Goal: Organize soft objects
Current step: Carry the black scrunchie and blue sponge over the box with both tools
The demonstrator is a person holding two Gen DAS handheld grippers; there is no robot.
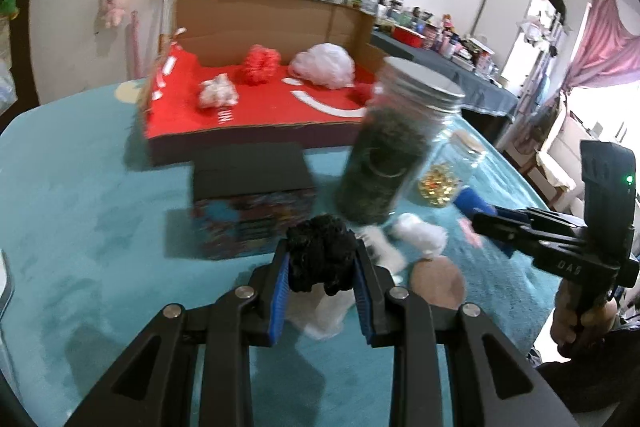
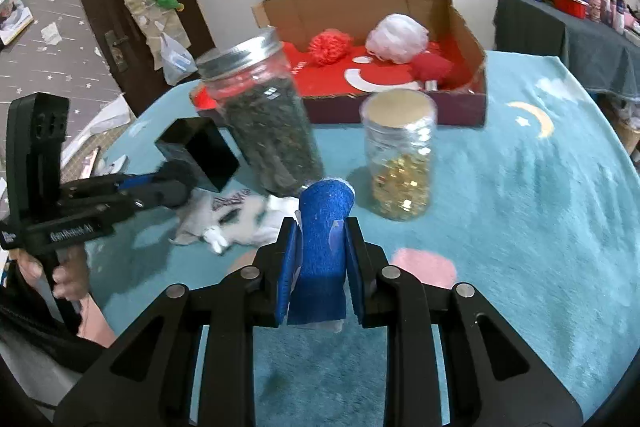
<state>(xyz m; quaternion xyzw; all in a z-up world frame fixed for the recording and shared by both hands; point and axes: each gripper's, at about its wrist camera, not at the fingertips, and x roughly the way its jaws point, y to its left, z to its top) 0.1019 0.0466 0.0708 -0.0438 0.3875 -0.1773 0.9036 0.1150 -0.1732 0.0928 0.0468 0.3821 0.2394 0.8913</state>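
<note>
My left gripper (image 1: 322, 251) is shut on a black fluffy ball (image 1: 320, 247), held above the teal cloth. In the right wrist view my right gripper (image 2: 321, 231) is shut on a blue felt piece (image 2: 322, 223). Behind stands an open cardboard box (image 1: 256, 21) with a red floor. It holds a red pom (image 1: 262, 65), a white puff (image 1: 322, 65) and a small white-pink bundle (image 1: 218, 93). A white and grey soft toy (image 2: 236, 223) lies on the cloth between the grippers. The left gripper (image 2: 172, 187) shows at the left of the right wrist view.
A tall jar of dark green leaves (image 2: 268, 115) and a jar of gold bits (image 2: 400, 163) stand before the box (image 2: 360, 3). A black-topped patterned box (image 1: 252, 195) sits left of them. A teal cloth (image 2: 520, 207) covers the table; a cluttered side table (image 2: 580, 39) is far right.
</note>
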